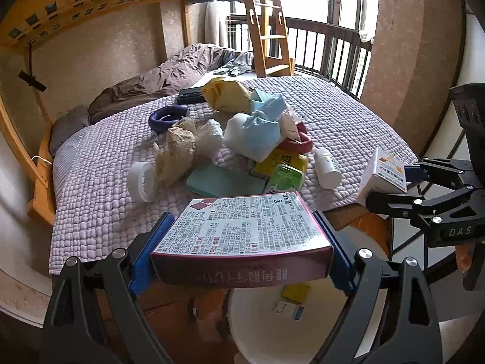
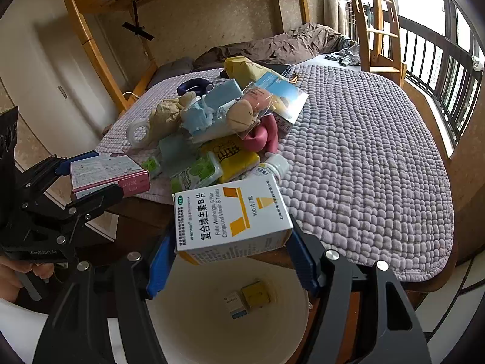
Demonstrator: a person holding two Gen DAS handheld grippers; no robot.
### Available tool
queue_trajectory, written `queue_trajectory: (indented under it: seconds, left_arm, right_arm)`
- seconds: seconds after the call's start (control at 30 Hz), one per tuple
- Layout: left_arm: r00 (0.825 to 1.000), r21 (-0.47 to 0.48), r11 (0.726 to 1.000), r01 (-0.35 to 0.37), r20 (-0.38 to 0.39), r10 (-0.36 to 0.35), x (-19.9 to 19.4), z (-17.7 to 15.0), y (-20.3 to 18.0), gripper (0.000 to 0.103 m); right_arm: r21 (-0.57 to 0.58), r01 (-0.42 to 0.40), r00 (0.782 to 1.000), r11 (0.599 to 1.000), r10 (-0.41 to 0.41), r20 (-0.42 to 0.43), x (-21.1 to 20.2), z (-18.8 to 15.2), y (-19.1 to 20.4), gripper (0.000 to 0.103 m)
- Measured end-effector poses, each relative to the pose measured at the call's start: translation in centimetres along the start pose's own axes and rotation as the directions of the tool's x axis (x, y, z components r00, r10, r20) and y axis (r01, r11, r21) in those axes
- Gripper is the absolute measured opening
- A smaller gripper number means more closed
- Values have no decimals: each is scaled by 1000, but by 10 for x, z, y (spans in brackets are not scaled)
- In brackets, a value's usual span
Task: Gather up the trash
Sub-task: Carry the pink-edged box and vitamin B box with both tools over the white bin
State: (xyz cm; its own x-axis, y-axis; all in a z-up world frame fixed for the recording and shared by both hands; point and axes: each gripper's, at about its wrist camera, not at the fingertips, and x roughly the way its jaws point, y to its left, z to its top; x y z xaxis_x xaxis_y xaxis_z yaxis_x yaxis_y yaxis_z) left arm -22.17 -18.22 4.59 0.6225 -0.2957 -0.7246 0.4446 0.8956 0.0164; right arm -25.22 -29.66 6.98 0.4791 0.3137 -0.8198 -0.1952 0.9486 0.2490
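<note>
My left gripper (image 1: 242, 244) is shut on a pink printed box (image 1: 248, 224), its blue pads pressing both ends. The box hangs over a white bin (image 1: 266, 336) at the foot of the bed. At the bin's bottom lie a small yellow box (image 1: 295, 292) and a small white box (image 1: 289, 308). In the right wrist view my right gripper (image 2: 232, 244) is shut on a white and orange vitamin box (image 2: 233, 212), above the same bin (image 2: 197, 327). A pile of trash (image 1: 242, 139) sits on the bed: crumpled paper (image 1: 175, 148), a white bottle (image 1: 327, 166), packets.
A lilac quilt (image 2: 363, 157) covers the bed, with rumpled bedding at its far end. The wooden bunk frame (image 1: 39, 163) runs along the left, a ladder (image 1: 266, 30) and balcony railing (image 1: 333, 48) stand behind. A hand (image 2: 12, 276) holds the left gripper's handle.
</note>
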Motion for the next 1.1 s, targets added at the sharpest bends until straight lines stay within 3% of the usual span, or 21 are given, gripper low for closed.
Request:
queue_trajectory:
  seconds: [0.6, 1.1]
  left_arm:
    - [995, 54, 995, 90, -36, -88, -9, -18, -15, 91]
    - [986, 113, 984, 138, -113, -125, -2, -38, -31, 91]
  right_arm:
    - [-12, -29, 998, 1000, 28, -57, -3, -16, 12, 66]
    - [-6, -37, 992, 999, 36, -118, 6, -36, 15, 66]
